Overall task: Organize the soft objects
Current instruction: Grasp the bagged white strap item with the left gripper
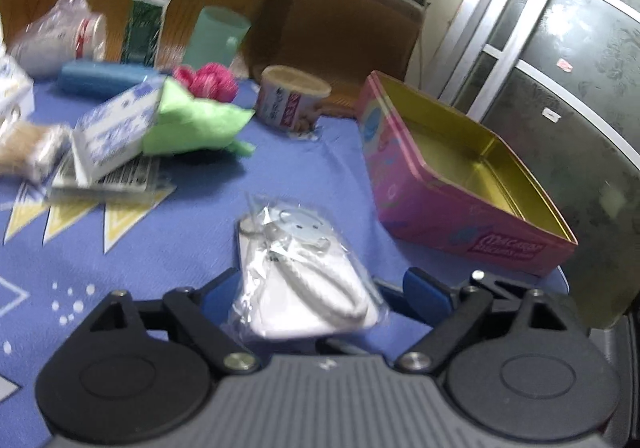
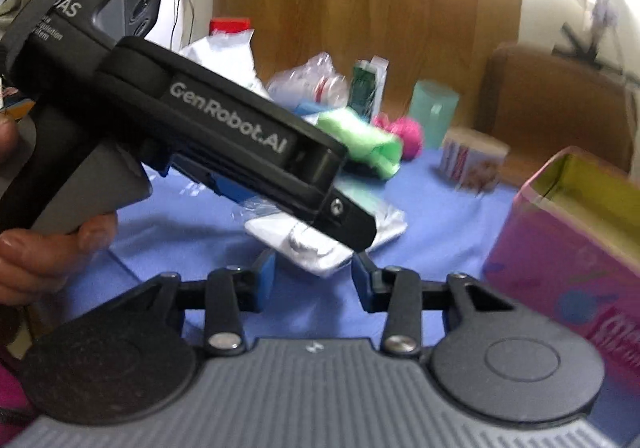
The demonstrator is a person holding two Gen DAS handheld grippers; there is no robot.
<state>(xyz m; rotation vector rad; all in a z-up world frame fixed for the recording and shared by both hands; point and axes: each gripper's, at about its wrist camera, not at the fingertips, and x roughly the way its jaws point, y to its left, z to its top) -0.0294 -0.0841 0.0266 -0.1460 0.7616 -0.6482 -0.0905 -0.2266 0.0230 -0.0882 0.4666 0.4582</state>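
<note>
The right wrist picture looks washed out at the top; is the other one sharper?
Right wrist view: glare whitens the top right corner, the green cloth smears. Left wrist view: even light, yet the pink tin and white packet are blurred, edges bowed.

Wrapped pouch (image 1: 304, 272) lies on the tablecloth (image 1: 160, 268), left of the tin (image 1: 460, 176)

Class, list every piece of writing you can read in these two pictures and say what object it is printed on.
"GenRobot.AI": black arm of the left gripper.
"Macaron", uncertain: open pink tin box.
Too blurred to read: smaller grey print on the gripper's body, white-and-blue carton, round paper tub.
</note>
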